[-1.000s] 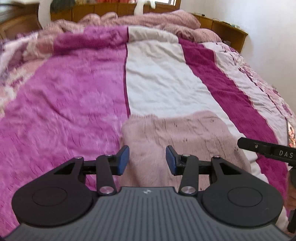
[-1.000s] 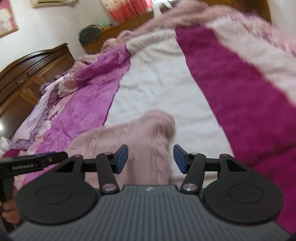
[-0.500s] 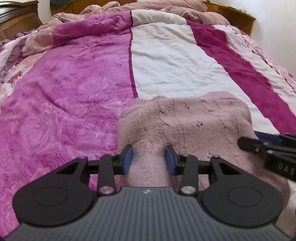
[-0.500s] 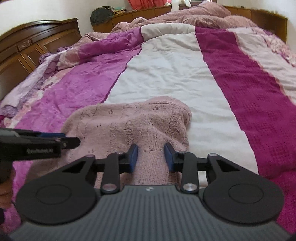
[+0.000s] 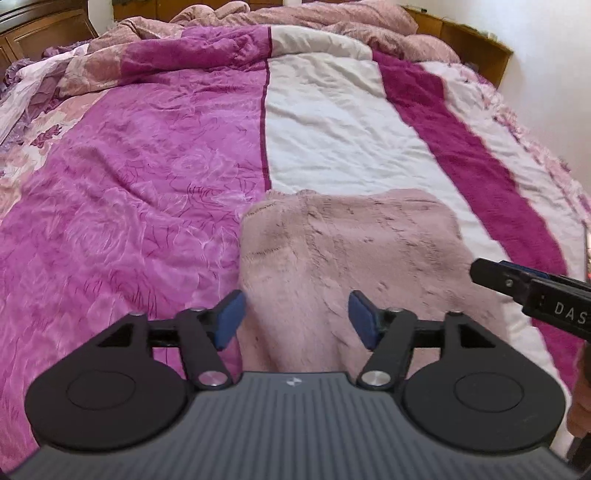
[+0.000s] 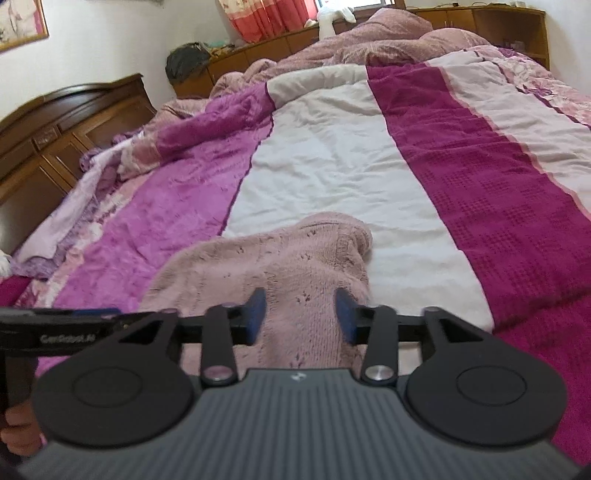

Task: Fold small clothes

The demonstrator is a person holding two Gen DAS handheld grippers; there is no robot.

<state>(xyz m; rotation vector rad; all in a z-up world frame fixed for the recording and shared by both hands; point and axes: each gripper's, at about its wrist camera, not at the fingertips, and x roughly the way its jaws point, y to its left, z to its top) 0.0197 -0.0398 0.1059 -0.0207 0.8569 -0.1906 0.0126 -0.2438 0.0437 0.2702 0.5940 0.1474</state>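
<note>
A small dusty-pink knitted garment (image 5: 351,251) lies folded on the bed; it also shows in the right wrist view (image 6: 280,266). My left gripper (image 5: 295,319) is open just above the garment's near left part, with nothing between its blue pads. My right gripper (image 6: 300,317) is open over the garment's near right edge, its pads either side of a raised fold without pinching it. The right gripper's tip shows at the right edge of the left wrist view (image 5: 532,291), and the left gripper shows at the left of the right wrist view (image 6: 62,328).
The bedspread has magenta (image 5: 140,206), white (image 5: 332,133) and dark pink (image 6: 480,177) stripes. Crumpled pink bedding (image 6: 388,44) is piled at the far end. A dark wooden headboard (image 6: 55,122) stands at the left, with wooden shelves (image 6: 498,22) behind the bed.
Both grippers had narrowed around the garment half a second ago. Now both have opened wider and pulled back slightly, and the garment lies flat on the bed.
</note>
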